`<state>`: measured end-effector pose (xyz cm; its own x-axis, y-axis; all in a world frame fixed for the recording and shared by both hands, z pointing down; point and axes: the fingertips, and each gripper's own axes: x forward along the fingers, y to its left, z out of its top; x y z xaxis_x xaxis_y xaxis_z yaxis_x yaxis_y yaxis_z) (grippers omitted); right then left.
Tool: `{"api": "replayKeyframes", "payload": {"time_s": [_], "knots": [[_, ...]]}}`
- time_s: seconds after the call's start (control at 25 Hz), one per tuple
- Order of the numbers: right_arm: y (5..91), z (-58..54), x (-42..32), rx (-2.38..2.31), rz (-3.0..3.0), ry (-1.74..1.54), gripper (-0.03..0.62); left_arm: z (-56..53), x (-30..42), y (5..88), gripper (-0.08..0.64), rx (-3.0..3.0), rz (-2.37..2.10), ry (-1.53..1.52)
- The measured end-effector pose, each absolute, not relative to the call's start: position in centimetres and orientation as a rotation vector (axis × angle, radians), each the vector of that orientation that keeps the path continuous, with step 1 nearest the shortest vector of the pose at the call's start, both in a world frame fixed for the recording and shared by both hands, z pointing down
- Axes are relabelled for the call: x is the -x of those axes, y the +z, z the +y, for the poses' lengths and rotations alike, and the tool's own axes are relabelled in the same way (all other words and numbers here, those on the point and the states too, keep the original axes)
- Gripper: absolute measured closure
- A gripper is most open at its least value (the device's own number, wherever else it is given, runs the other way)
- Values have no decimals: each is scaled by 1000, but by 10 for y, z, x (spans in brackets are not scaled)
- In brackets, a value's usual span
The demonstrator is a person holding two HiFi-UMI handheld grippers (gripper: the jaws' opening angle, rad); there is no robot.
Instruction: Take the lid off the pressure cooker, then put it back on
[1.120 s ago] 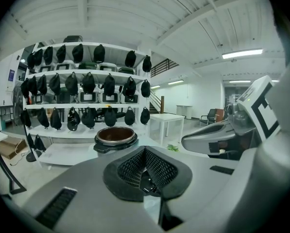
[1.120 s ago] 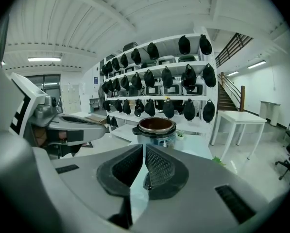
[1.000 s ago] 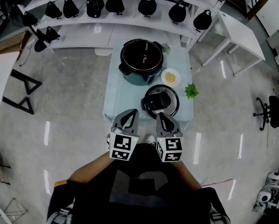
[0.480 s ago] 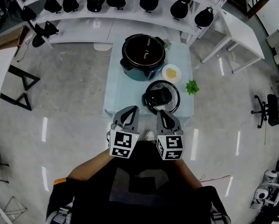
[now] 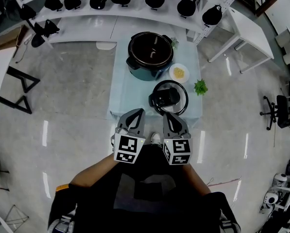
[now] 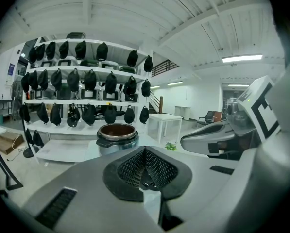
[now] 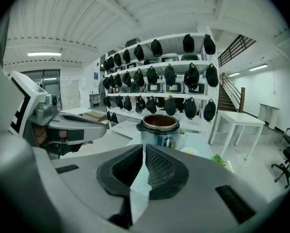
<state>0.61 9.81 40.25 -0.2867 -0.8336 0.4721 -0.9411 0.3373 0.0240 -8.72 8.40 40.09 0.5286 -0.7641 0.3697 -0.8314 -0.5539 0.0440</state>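
Observation:
The open pressure cooker pot [image 5: 150, 55] stands at the far end of a small pale blue table [image 5: 130, 93], dark inside and with no lid on it. Its black lid [image 5: 168, 97] lies flat on the table nearer to me, right of centre. My left gripper [image 5: 138, 112] and right gripper [image 5: 167, 116] hang side by side just short of the table's near edge, both shut with nothing between the pads. The pot [image 6: 117, 135] shows beyond my left gripper [image 6: 145, 152], and the pot [image 7: 159, 126] also stands past my right gripper [image 7: 144, 150]. The jaws hide the lid in both gripper views.
A small white plate [image 5: 179, 73] with yellow bits sits between pot and lid. A green sprig [image 5: 200, 87] lies at the table's right edge, and another sprig [image 5: 173, 43] behind the pot. White shelves [image 5: 115, 6] with black helmets run behind; a white table [image 5: 249, 30] stands at right.
Both grippers stay shut in the same place near the table edge. Pot and lid have not moved. Only the head view has drifted slightly.

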Motion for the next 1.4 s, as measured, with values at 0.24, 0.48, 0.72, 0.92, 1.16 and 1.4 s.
{"api": "replayKeyframes", "payload": {"time_s": [0.24, 0.48, 0.72, 0.92, 1.16, 1.4], "knots": [[405, 101, 3, -1561, -2210, 364, 558, 87, 96, 403, 552, -2550, -1358, 453], [403, 104, 6, -1556, -2209, 352, 558, 91, 98, 401, 552, -2544, -1360, 428], [404, 108, 5, -1538, -2195, 340, 558, 92, 89, 403, 552, -2547, -1334, 401], [409, 106, -3, -1516, -2208, 351, 558, 91, 80, 404, 552, -2538, -1356, 408], [415, 95, -27, -1468, -2247, 356, 558, 84, 57, 408, 552, -2499, -1410, 435], [422, 75, -75, -1407, -2281, 369, 558, 76, 16, 408, 552, -2441, -1493, 482]]}}
